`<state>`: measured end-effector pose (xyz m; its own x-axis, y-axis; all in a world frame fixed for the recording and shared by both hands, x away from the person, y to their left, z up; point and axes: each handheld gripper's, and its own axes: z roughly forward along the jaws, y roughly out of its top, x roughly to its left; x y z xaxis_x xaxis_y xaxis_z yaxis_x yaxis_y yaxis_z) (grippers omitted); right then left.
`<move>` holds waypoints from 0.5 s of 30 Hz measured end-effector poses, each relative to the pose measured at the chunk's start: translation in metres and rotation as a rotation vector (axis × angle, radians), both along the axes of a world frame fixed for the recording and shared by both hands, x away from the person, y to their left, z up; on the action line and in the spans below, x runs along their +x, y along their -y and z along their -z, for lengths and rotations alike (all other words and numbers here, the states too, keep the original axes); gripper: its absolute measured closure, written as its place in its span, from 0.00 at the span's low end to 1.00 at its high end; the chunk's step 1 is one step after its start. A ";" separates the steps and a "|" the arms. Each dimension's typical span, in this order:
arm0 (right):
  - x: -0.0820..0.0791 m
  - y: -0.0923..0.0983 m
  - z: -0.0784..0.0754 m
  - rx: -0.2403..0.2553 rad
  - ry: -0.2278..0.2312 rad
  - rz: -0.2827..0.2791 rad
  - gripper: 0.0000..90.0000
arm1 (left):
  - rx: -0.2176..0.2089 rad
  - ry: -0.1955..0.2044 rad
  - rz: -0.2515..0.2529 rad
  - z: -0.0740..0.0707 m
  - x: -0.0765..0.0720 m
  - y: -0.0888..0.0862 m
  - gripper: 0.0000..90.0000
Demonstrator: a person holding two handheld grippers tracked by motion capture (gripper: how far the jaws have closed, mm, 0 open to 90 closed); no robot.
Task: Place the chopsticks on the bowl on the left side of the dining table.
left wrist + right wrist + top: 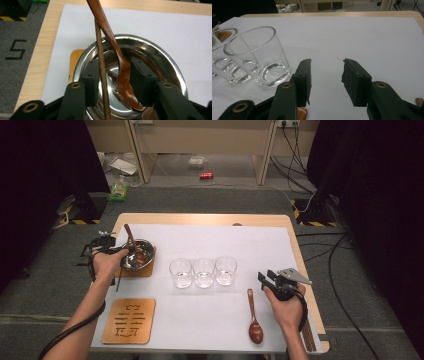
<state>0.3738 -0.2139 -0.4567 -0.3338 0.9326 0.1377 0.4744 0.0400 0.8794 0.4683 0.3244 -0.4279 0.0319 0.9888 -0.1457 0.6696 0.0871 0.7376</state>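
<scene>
Left gripper (113, 80) over the steel bowl (160, 57): jaws apart, one wooden spoon (120, 62) lies in the bowl between them, unpinched; a thin stick (102, 75) too. Right gripper (325, 80) open, empty. Second spoon (254, 317) on the table, not yet picked up

A lab: black curtains (45, 180), hazard tape (80, 222), trailing floor cables (345, 285).
</scene>
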 end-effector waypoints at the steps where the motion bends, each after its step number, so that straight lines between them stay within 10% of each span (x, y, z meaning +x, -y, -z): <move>1: 0.000 0.000 0.000 0.001 -0.001 0.001 0.65 | -0.002 0.008 0.003 -0.001 -0.001 0.000 0.62; 15: 0.001 0.008 -0.003 -0.014 -0.029 0.025 0.64 | -0.072 0.122 0.046 -0.024 -0.037 -0.004 0.50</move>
<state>0.3749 -0.2220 -0.4539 -0.3063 0.9426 0.1332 0.5004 0.0403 0.8649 0.4312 0.3279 -0.4042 0.0989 0.9729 -0.2088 0.5797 0.1142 0.8068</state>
